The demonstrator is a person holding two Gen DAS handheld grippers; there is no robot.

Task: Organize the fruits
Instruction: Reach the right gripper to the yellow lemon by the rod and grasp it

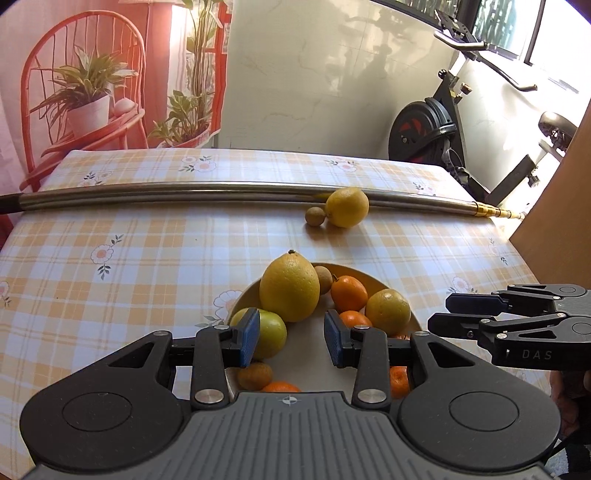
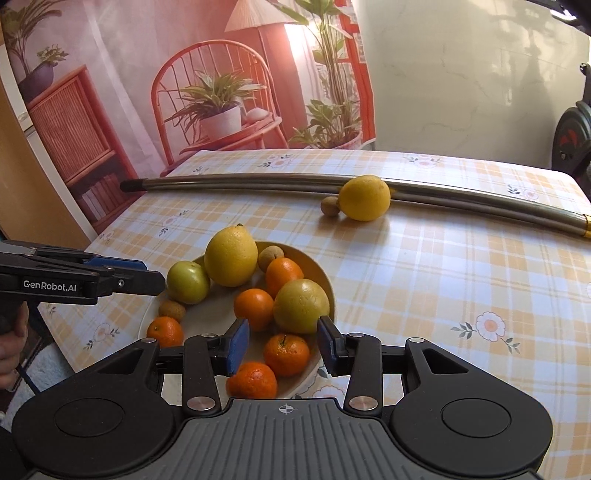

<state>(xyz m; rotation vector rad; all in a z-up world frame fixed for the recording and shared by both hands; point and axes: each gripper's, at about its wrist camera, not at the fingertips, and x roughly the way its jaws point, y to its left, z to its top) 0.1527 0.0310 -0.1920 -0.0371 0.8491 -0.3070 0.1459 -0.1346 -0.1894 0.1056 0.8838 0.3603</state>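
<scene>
Both the left gripper (image 1: 290, 338) and right gripper (image 2: 282, 345) are hovering part-open and empty over the plate (image 2: 321, 273); a lemon (image 2: 364, 198) is lying far on the tabletop (image 2: 461, 266), best approached from above, jaws widened.

A checked cloth (image 2: 461, 258) in orange, white and pale blue, printed with small flowers, covered the counter. Across its far part lay a long metal pole (image 2: 258, 182) with a dark tip at one end and a brass-coloured fitting (image 1: 491, 211) at the other. Behind the counter hung a printed backdrop (image 2: 184, 92) picturing a red chair, potted plants and a wicker cabinet. Beside it stood a pale wall (image 1: 314, 81), and an exercise bike (image 1: 436, 125) stood near a window (image 1: 517, 26).
</scene>
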